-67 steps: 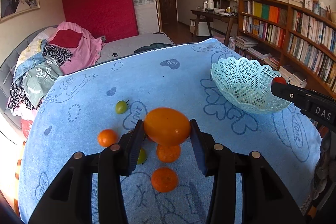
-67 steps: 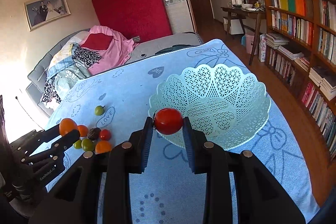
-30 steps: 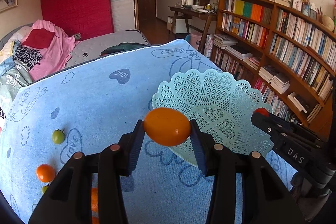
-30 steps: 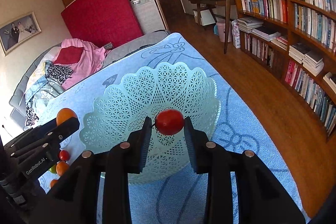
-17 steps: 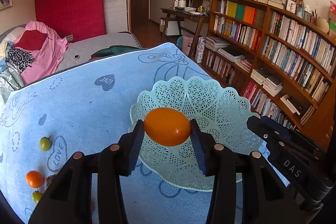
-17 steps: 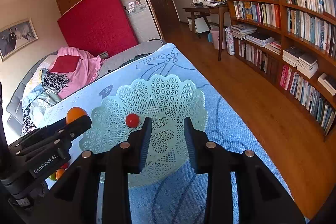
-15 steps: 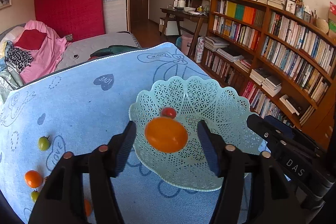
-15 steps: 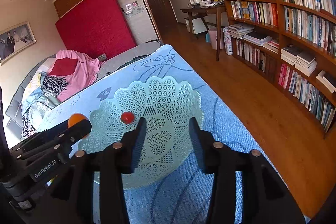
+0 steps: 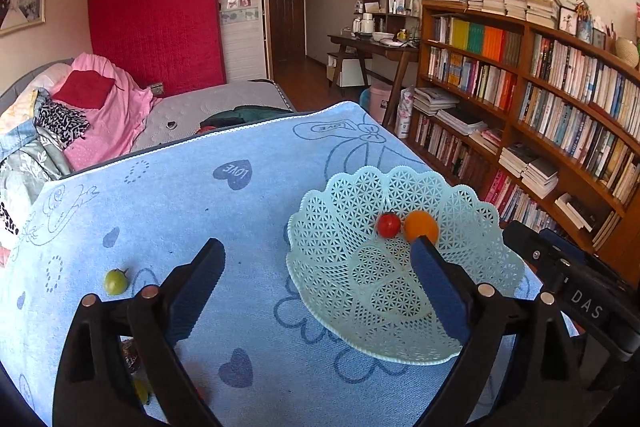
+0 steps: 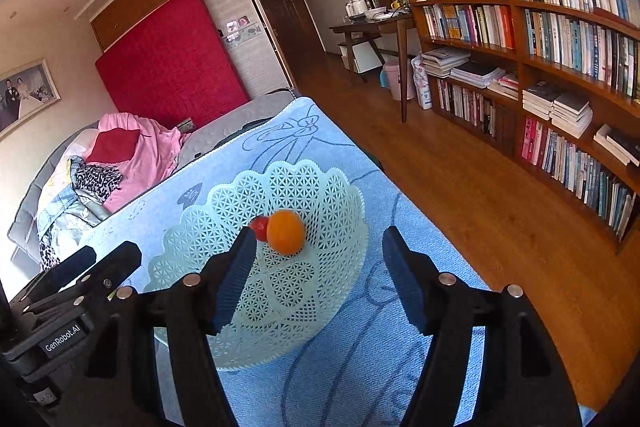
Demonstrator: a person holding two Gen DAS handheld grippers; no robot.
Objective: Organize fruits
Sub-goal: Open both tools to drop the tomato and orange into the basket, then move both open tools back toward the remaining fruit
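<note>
Basket (image 9: pixel 340 195): pale green lattice, on the blue towel (image 9: pixel 168 211) covering the worktop.
Orange fruit (image 10: pixel 285 231): inside the basket, touching the red tomato (image 9: pixel 388 224).
Green tomato (image 9: pixel 115 281): on the towel, well apart from the basket.
Left tongs (image 9: pixel 316 267): spread wide, just been opening, nothing between.
Right tongs (image 10: pixel 318 259): apart, just been opening, empty, above the basket.

Left wrist view: looks forward and downward along the left gripper (image 9: pixel 316 259), from above the near part of the blue towel (image 9: pixel 160 203), facing the far edge and the bed beyond. Right wrist view: set near the towel's right edge, angled down over the lattice basket (image 10: pixel 340 195), close to it. Shared by both: basket, towel's far right corner, bookshelf (image 10: pixel 560 39), red mattress (image 9: pixel 156 27). Each view catches the other gripper at its frame edge.
</note>
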